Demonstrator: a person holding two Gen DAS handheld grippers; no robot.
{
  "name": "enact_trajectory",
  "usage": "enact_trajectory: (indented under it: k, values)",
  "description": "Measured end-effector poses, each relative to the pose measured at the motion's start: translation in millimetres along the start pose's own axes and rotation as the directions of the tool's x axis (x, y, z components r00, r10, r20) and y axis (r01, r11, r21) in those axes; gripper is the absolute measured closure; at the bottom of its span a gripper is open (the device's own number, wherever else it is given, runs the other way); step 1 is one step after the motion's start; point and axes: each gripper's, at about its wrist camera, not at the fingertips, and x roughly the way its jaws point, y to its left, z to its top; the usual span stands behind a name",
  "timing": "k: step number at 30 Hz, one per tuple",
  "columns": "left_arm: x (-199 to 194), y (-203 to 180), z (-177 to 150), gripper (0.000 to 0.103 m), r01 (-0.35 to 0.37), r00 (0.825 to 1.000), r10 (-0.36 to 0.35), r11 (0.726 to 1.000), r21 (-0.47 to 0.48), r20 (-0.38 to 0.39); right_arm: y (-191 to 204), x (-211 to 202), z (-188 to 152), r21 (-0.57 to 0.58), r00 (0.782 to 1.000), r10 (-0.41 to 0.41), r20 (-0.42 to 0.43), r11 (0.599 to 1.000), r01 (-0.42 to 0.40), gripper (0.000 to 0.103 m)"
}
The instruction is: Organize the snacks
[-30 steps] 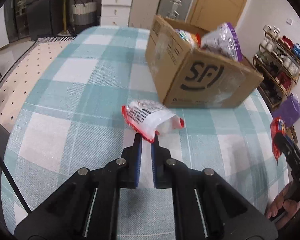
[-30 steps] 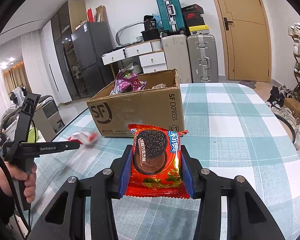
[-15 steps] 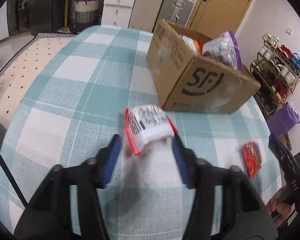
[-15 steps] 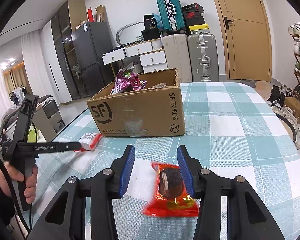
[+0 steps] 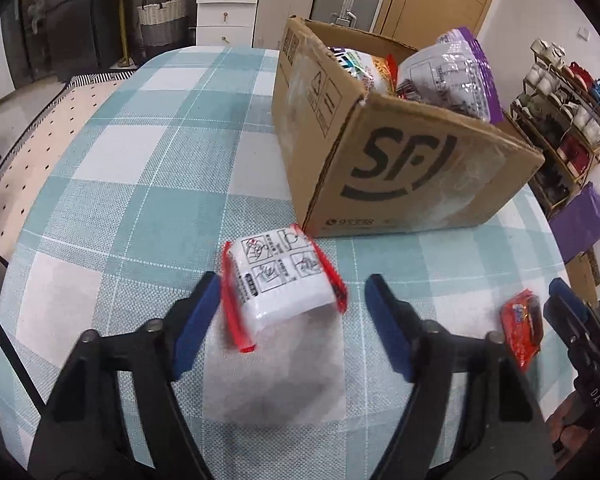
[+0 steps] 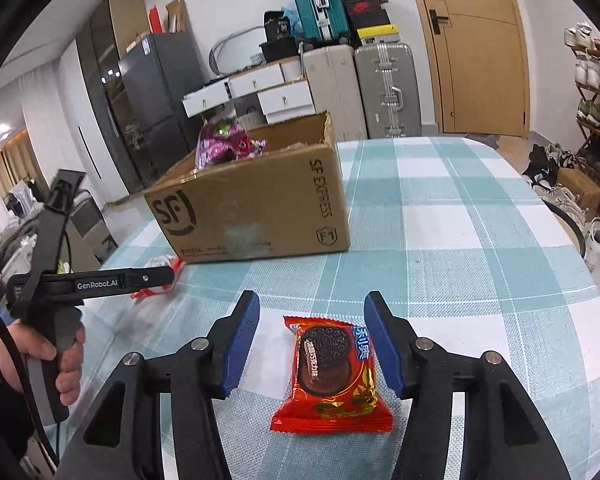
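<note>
The cardboard box [image 5: 404, 160] marked "SF" stood on the checked tablecloth [image 5: 148, 184] & was taken as the ref point. Snack bags were seen inside it, incl. a purple-and-clear bag [image 5: 456, 72] at the end nearest the shoe rack [image 5: 568, 120].

L side: the left gripper [image 5: 290, 304] was seen w/ jaws spread wide, nothing gripped. A white packet w/ red edges [image 5: 280, 288] lay on the cloth just in front of the box's near corner, between the two blue pads; it was close to the left-hand pad, well clear of the other. Whether that pad was touched could not be told. In the right wrist view the same packet [image 6: 156, 276] was mostly hidden behind the gripper bar, beside the box's front-left corner.

R side: the right gripper [image 6: 312, 328] was likewise seen wide open, empty. A red cookie packet [image 6: 332, 376] w/ a dark sandwich biscuit pictured on it lay flat on the cloth, in front of the box's long "SF EXPRESS" side, well apart from it. It sat between the pads, a gap left on both sides. In the left wrist view it [image 5: 522, 328] was seen just beside the right gripper's tip, off from the box's logo face.
</note>
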Motion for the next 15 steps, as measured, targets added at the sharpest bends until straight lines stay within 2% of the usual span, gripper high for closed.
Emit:
enact_trajectory:
  k: [4,9,15]
  values:
    - [1,11,-3,0.054,0.035,0.999,-0.036,0.999,-0.033,-0.021,6,8,-1,-0.029,0.999,-0.030,-0.042,0.999,0.028,0.046]
    - [1,14,-3,0.058,0.047,0.998,-0.048,0.998,-0.032,-0.028,5,17,-5,-0.023,0.994,-0.029,-0.102,0.999,0.027,0.043]
    - [-7,24,-9,0.059,0.081,0.996,-0.083,0.994,-0.069,-0.020,7,18,-9,-0.032,0.993,-0.048,-0.111,0.998,0.044,0.040]
